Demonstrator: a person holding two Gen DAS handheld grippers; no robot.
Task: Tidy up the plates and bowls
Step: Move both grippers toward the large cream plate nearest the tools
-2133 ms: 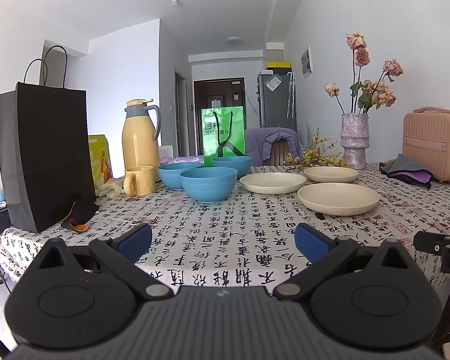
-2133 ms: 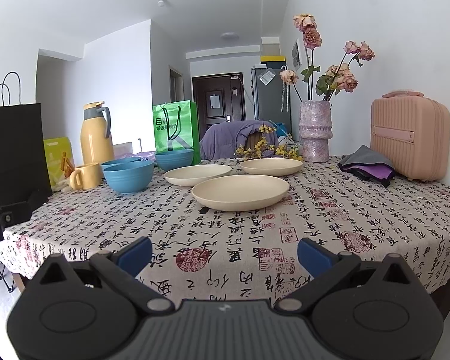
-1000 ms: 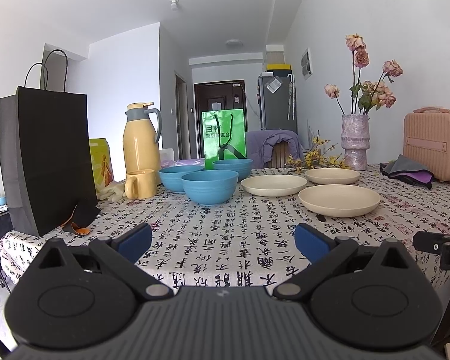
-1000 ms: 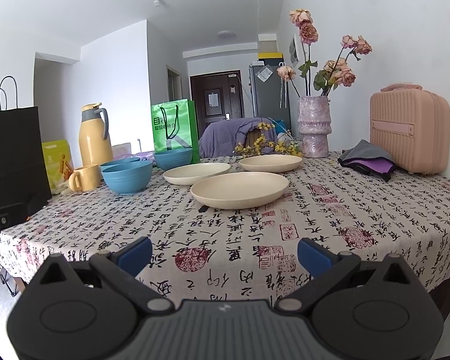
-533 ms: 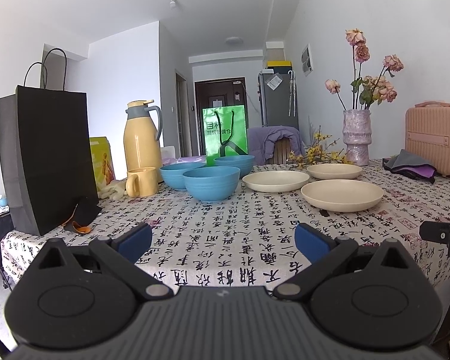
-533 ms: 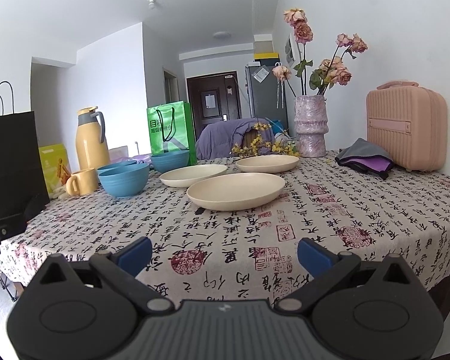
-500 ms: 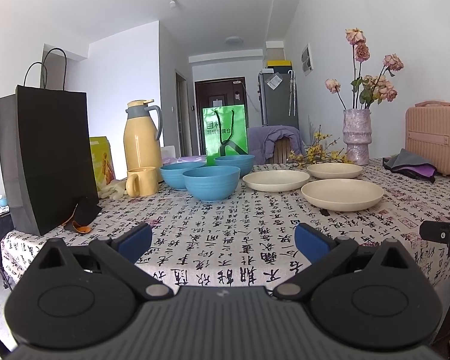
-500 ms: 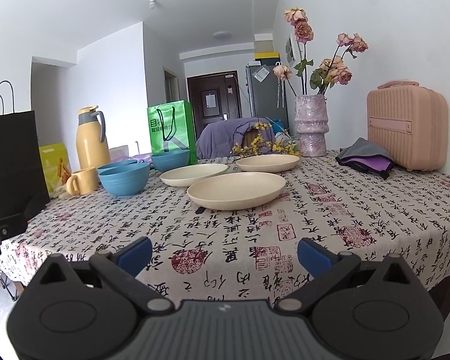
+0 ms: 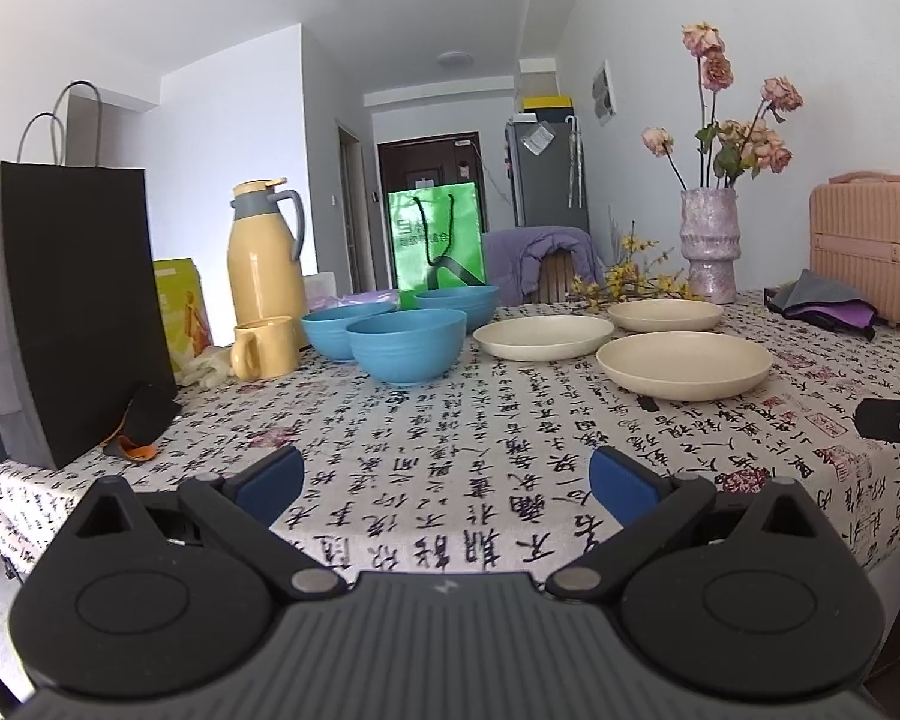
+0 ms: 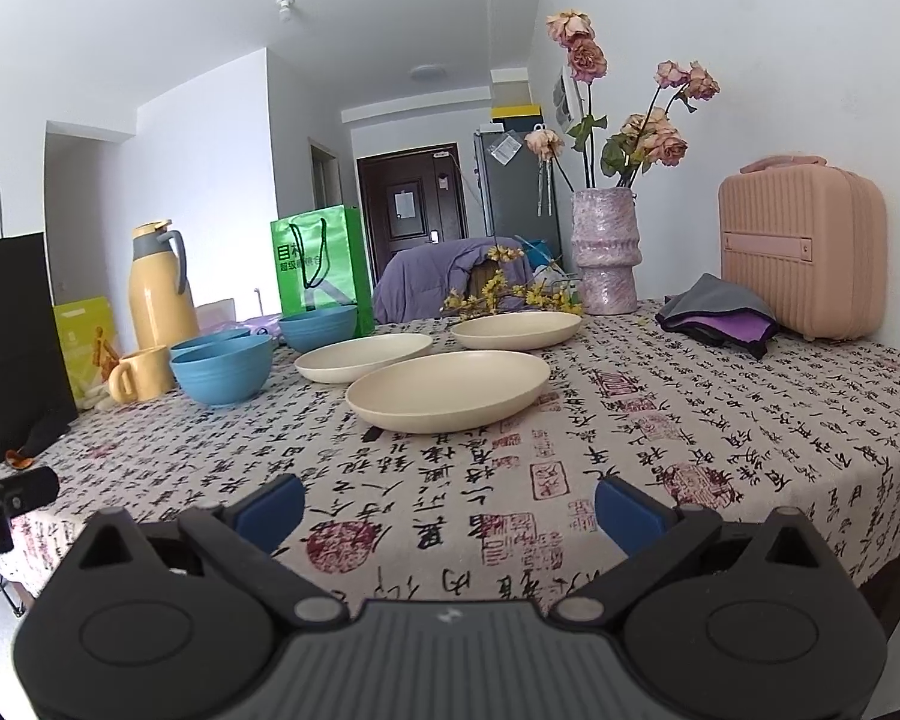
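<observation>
Three bowls (image 9: 407, 344) sit centre-left on the table (image 9: 450, 456), three plates (image 9: 683, 363) to their right. Jug (image 9: 265, 261) and mug (image 9: 264, 347) stand left of the bowls.

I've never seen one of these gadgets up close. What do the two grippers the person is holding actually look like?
Both look alike. The left gripper has a dark grey ribbed body with a small lightning-bolt mark, two black rounded housings with circular discs, silver pivot pins, and black arms ending in blue finger pads. The right gripper shows the same build and blue pads. No cables, hands or sleeves are visible.
</observation>
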